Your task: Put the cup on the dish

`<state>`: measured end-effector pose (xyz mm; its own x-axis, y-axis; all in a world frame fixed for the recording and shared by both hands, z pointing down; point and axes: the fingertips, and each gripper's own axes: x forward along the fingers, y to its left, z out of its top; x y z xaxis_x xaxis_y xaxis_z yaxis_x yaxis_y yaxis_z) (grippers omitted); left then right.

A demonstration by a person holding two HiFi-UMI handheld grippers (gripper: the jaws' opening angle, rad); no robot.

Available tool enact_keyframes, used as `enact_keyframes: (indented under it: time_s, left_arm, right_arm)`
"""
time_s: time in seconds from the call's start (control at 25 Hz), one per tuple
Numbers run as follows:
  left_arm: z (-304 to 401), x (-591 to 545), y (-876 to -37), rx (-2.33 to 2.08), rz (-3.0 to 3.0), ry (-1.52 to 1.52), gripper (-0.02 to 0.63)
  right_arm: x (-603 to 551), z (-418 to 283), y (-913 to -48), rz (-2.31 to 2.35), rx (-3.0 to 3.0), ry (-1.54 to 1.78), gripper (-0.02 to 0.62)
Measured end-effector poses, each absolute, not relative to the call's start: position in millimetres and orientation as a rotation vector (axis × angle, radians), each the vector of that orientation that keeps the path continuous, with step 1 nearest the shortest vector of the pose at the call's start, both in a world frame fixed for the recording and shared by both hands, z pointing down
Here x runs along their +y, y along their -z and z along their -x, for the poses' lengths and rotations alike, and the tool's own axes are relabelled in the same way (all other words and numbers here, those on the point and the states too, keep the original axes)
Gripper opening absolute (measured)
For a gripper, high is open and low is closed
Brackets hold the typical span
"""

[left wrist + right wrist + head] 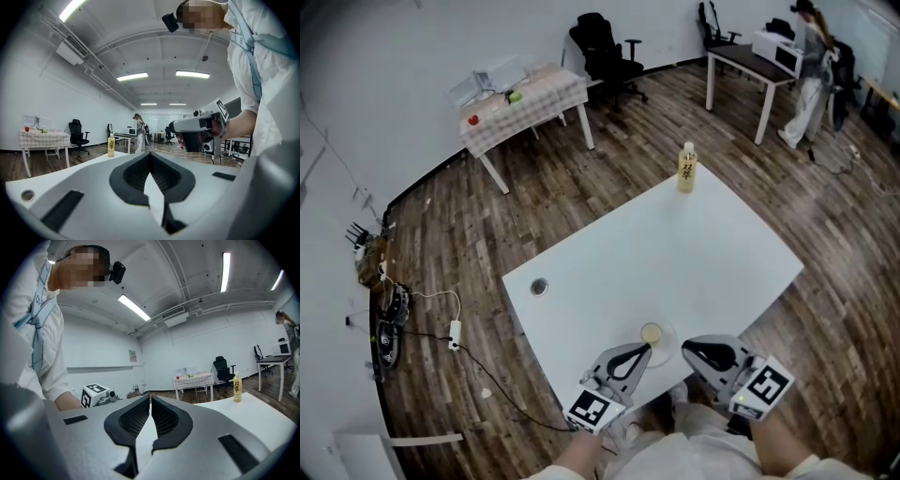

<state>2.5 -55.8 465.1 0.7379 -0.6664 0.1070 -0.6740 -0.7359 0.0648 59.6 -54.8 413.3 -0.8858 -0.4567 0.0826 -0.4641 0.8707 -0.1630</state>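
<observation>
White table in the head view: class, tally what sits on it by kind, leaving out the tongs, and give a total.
Bottle: 1
Cup: 1
Dish: 1
Round metal piece: 1
Total: 4

One cup (652, 333), one dish (669, 331), one bottle (686, 169), one white table (675, 253), possibly one small round lid (539, 286).

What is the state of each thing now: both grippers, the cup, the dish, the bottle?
Left gripper: shut, nothing between its jaws.
Right gripper: shut, nothing between its jaws.
Cup: upright, apparently standing on the dish.
Dish: flat on the table, near edge.
Bottle: upright, cap on, far edge.
</observation>
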Motion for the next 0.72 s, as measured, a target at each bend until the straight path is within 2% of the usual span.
enact_keyframes:
  time_s: [0.72]
  left_arm:
    - [6, 22, -424, -1.039, -2.871, -0.008, 0.0]
  right_arm:
    - [4, -45, -401, -0.756, -3.002, -0.28, 0.034]
